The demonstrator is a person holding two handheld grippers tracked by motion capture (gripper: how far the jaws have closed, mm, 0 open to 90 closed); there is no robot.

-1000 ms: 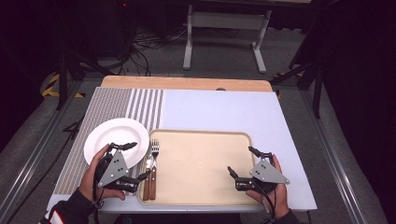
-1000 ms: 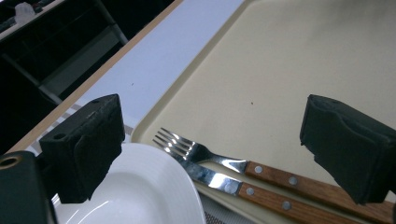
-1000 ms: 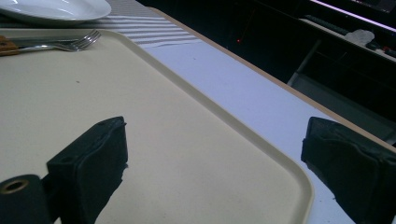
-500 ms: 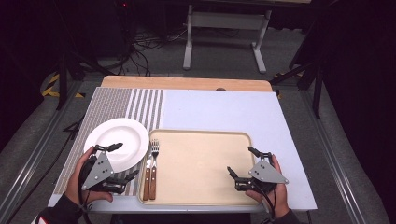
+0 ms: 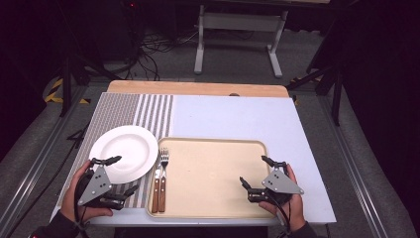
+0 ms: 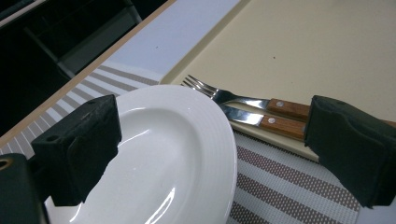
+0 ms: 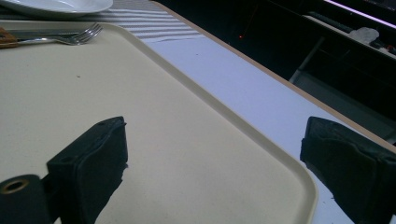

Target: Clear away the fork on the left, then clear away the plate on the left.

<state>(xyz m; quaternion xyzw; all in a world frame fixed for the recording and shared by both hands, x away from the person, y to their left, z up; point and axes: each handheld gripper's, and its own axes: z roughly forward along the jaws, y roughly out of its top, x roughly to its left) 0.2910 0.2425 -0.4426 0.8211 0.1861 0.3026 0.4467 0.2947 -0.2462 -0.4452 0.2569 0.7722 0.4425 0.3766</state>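
Observation:
A white plate [image 5: 124, 152] lies on a striped placemat [image 5: 129, 111], left of a beige tray [image 5: 213, 168]. A wood-handled fork [image 5: 164, 173] and knife [image 5: 156, 186] lie side by side along the tray's left edge. My left gripper [image 5: 124, 174] is open at the plate's near rim. In the left gripper view its jaws stand wide on either side of the plate [image 6: 159, 158], with the fork [image 6: 219, 95] and knife [image 6: 252, 119] just beyond. My right gripper [image 5: 253, 170] is open and empty over the tray's near right corner [image 7: 140, 116].
A pale blue mat [image 5: 233, 116] covers the table beyond and right of the tray. The table's wooden far edge [image 5: 198, 88] borders a dark floor with cables and a metal stand [image 5: 237, 29]. The near table edge is close under both hands.
My left gripper has moved left and back, from beside the cutlery handles to the plate's near rim. The right gripper has stayed where it was.

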